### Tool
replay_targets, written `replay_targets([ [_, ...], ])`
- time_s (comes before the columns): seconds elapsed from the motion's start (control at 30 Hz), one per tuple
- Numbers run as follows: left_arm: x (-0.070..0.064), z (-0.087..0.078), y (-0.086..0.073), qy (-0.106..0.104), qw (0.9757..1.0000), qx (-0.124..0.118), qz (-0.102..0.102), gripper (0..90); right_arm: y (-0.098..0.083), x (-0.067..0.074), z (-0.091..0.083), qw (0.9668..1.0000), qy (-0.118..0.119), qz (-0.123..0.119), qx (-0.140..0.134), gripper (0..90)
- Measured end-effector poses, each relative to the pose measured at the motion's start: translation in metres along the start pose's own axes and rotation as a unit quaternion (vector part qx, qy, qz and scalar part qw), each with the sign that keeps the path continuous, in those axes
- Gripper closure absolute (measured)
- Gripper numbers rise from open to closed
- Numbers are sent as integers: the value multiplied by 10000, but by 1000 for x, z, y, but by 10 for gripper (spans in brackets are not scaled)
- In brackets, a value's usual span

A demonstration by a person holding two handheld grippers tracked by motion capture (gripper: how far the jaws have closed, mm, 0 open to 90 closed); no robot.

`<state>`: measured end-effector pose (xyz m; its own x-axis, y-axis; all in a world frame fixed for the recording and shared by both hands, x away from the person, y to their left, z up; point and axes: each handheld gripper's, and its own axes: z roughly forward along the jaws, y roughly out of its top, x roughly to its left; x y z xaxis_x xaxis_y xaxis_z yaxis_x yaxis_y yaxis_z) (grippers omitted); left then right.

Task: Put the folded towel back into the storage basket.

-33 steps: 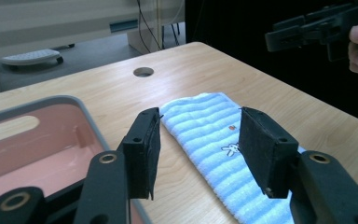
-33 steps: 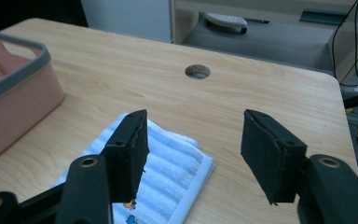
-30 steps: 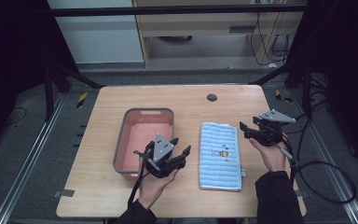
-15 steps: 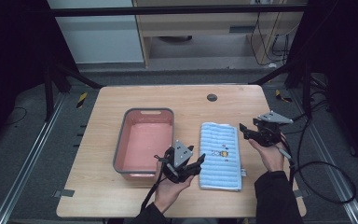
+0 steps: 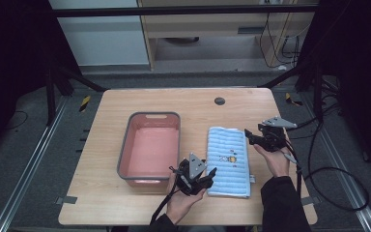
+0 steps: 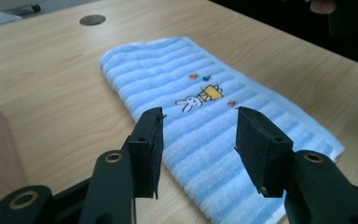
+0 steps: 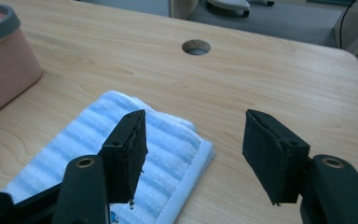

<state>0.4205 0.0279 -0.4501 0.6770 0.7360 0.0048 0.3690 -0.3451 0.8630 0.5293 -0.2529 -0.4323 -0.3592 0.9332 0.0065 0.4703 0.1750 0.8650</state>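
A folded blue striped towel [image 5: 229,159] with a small rabbit print lies flat on the wooden table [image 5: 174,101], right of a pink basin [image 5: 154,115] with a grey rim. My left gripper [image 5: 208,176] hovers low at the towel's near left edge. In the left gripper view its jaws [image 6: 200,116] stand apart over the towel [image 6: 158,65]; they have just been closing a little, with nothing pressed between them. My right gripper [image 5: 250,137] is open at the towel's far right edge. In the right gripper view its jaws [image 7: 196,116] frame the towel's corner [image 7: 74,140] without touching it.
A round cable hole [image 5: 219,101] sits in the table behind the towel, also seen as the hole [image 7: 196,47] ahead of the right jaws. The basin's wall [image 7: 0,51] rises at the left. Cables trail off the table's right side.
My left hand has moved right, from in front of the basin to the towel's near left edge, and has sunk lower. The right hand has hardly moved.
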Motion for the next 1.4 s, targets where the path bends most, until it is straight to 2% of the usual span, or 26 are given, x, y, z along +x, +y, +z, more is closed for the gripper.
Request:
replay_targets([
  [0.17, 0, 7, -10, -48, 9998, 126, -122, 517, -9, -4, 9, 9998, 49, 156, 112, 412],
  [0.33, -3, 14, -18, -22, 9996, 262, -82, 519, -14, 1, 21, 9995, 62, 40, 309, 422],
  [0.43, -3, 18, -23, 27, 9994, 329, -44, 519, -16, 3, 29, 9991, 90, 51, 405, 424],
  [0.6, -1, 24, -31, 64, 9988, 455, -166, 519, -23, 6, 40, 9979, 79, 72, 637, 425],
  [0.83, -1, 33, -39, 67, 9980, 606, -189, 501, -32, 10, 56, 9960, 134, 14, 882, 430],
  [0.93, -2, 36, -42, 57, 9977, 642, -209, 494, -36, 9, 61, 9948, 173, 101, 997, 435],
  [1.17, -3, 40, -43, 102, 9964, 804, -240, 491, -39, 9, 67, 9939, 262, 246, 1047, 467],
  [1.23, -4, 41, -43, 124, 9963, 830, -195, 499, -40, 10, 67, 9938, 268, 259, 1045, 491],
  [1.3, -5, 41, -43, 149, 9964, 812, -182, 520, -41, 11, 67, 9942, 273, 236, 1012, 524],
  [1.4, -8, 42, -42, 126, 9965, 798, -207, 579, -43, 11, 66, 9944, 297, 359, 946, 586],
])
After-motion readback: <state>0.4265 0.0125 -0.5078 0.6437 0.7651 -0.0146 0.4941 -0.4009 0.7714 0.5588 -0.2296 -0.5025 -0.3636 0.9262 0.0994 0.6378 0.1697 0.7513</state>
